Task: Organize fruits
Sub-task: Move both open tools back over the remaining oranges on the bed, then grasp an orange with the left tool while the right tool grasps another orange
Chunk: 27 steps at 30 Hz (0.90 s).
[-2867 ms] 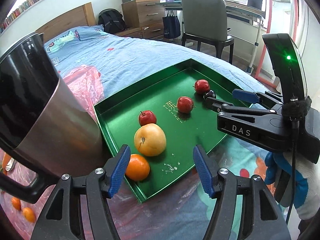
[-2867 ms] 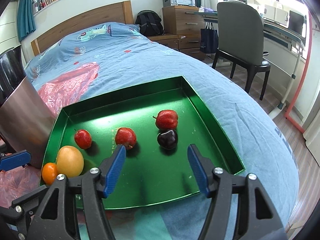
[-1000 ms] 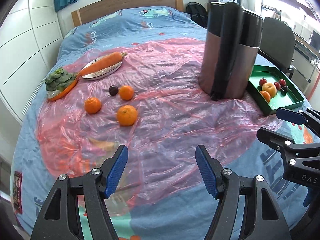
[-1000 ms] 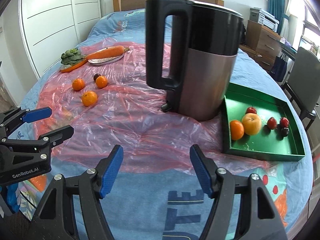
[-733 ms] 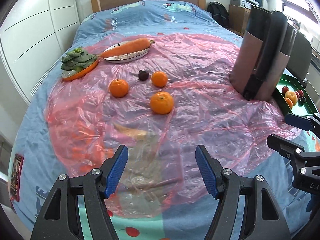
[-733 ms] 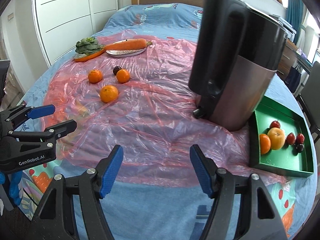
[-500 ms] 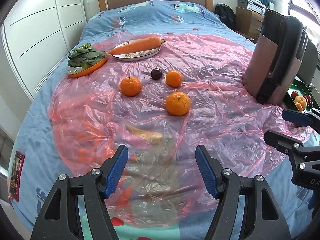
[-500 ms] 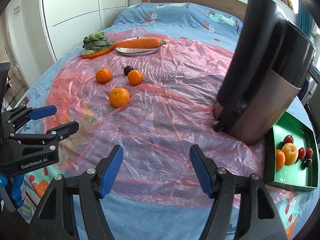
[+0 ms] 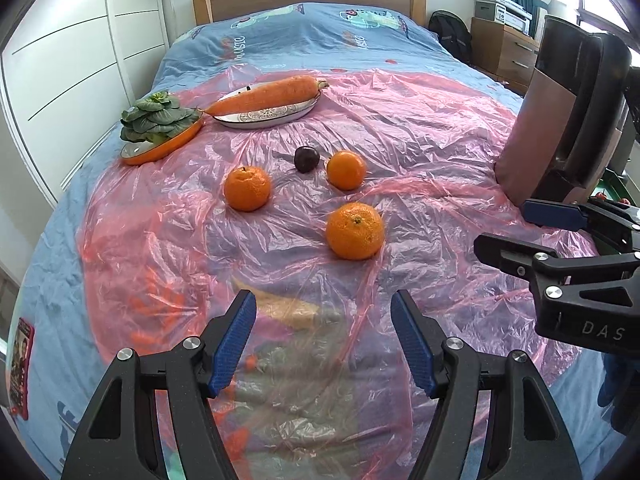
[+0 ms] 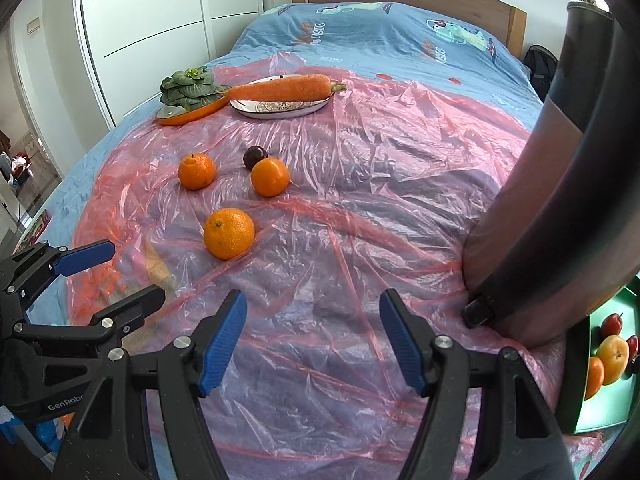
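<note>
Left gripper: spread wide, nothing held; aimed over the sheet toward the loose fruit, so a grasp is judged to be next.
Right gripper: also spread wide, nothing held; kept beside the kettle, above bare sheet.
Landmark: kettle, upright on the pink sheet, standing between loose fruit and tray.
Tray: green, just right of the kettle, mostly hidden behind it; an orange, a yellow fruit and small red fruit are seen inside. Judged to be the collection point.
Near orange: well left of the kettle, closest to the left gripper, roughly in line with its gap. Judged the likely next pick.
Other oranges: one and another farther out, left of the kettle.
Plum: dark, just beside the far orange; touching or not cannot be told.
Vegetables: carrot on a plate, greens on a dish; far from the kettle, judged outside the task.
Risk: sheet is crinkled and slick; round fruit is expected to roll if nudged.
Progress: partly done; four pieces are left outside the tray.
</note>
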Tool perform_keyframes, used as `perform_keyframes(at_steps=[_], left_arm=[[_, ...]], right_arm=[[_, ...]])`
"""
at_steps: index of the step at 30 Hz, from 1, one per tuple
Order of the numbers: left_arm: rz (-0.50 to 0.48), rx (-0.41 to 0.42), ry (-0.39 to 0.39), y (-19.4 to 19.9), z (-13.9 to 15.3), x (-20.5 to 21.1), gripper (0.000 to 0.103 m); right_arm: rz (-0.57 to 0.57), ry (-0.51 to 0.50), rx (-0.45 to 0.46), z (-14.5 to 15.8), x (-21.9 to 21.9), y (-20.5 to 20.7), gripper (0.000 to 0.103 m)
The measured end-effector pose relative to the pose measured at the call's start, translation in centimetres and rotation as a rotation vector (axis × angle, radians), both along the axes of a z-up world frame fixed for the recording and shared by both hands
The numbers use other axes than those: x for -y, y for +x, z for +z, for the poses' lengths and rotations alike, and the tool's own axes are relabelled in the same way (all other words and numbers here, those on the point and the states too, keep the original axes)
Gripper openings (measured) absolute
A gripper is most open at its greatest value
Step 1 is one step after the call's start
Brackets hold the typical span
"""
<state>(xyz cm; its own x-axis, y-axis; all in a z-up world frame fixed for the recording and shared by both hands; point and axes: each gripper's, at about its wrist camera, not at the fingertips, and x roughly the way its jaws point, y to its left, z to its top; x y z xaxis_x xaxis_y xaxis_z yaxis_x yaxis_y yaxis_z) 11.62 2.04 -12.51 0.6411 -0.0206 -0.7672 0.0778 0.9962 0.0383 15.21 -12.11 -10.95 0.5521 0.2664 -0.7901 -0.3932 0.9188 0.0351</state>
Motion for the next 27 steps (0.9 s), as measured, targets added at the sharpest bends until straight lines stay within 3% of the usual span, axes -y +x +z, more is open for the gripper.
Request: perform_keyframes(at_steps=[10, 21, 23, 24, 26, 27], left_arm=[[-0.006, 0.009, -0.049, 2.7, -0.8, 0.8, 0.064], [-0.008, -0.005, -0.094, 5.6, -2.6, 1.1, 0.063], [-0.019, -0.015, -0.105, 6.0, -3.0, 1.2, 0.057], [-0.024, -0.020, -0.108, 6.1, -3.3, 1.2, 0.054], [-0.030, -0.036, -0.119, 6.4, -3.8, 1.3, 0.040], [-0.032, -0.039, -0.124, 6.5, -4.0, 1.3, 0.040]], right_arm=[[0.050, 0.052, 0.034, 0.0, -2.6, 5.4, 0.103], [0.162, 0.093, -0.001, -2.5, -6.3, 11.6, 0.103], [0.186, 0.091, -0.012, -3.1, -6.9, 12.1, 0.103], [0.197, 0.090, -0.016, -3.4, -7.2, 12.3, 0.102], [0.215, 0.080, -0.025, -4.0, -7.8, 12.7, 0.085], [0.223, 0.078, -0.032, -4.3, -8.1, 12.7, 0.080]])
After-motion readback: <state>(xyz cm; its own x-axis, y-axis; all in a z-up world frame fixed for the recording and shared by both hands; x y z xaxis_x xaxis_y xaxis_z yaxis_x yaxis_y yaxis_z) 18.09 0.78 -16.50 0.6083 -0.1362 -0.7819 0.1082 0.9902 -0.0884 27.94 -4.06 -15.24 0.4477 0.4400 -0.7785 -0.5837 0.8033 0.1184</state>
